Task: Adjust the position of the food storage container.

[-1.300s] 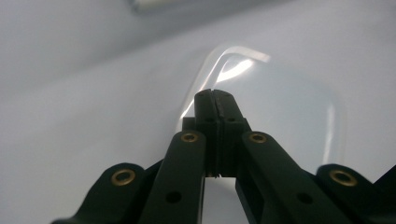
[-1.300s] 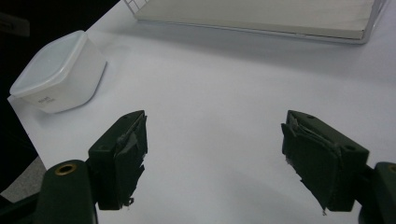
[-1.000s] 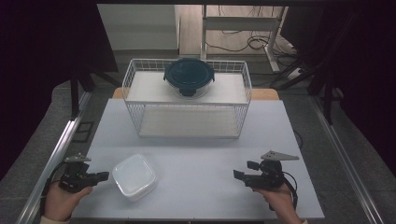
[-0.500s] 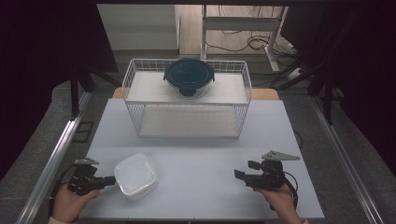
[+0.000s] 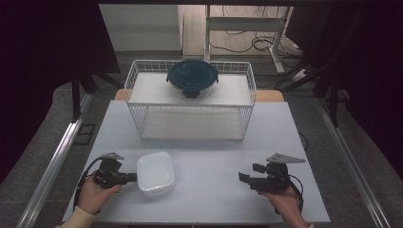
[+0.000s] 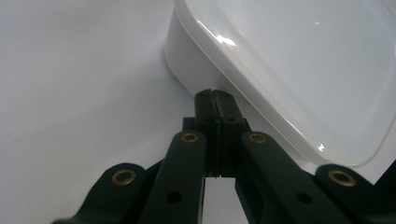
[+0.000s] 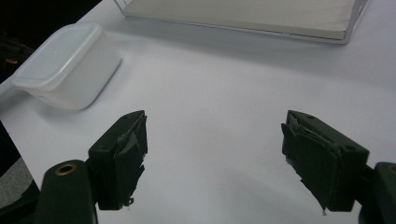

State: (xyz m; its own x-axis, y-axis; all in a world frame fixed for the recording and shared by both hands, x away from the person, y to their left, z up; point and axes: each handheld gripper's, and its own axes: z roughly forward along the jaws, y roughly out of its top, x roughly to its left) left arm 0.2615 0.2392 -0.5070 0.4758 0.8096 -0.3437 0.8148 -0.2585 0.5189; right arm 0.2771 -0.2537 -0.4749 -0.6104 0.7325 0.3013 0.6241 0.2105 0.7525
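A white square container [image 5: 155, 173] with a translucent lid lies on the white table [image 5: 209, 142] at the front left. My left gripper [image 5: 130, 178] is shut with nothing between its jaws, and its tips rest against the container's left wall. In the left gripper view the closed tips [image 6: 215, 96] sit just under the rim of the container [image 6: 289, 70]. My right gripper [image 5: 244, 178] hovers at the front right, jaws open and empty. The right gripper view has its open jaws [image 7: 215, 135] over bare table, with the container [image 7: 65, 65] far to the left.
A white wire basket [image 5: 190, 111] with a flat shelf stands at the back of the table. A round dark blue lidded container [image 5: 192, 78] rests on the shelf. Metal rails [image 5: 57, 156] run along both table sides.
My left gripper has moved right to the white container's wall, and the container has shifted a little to the right. The right gripper has stayed where it was.
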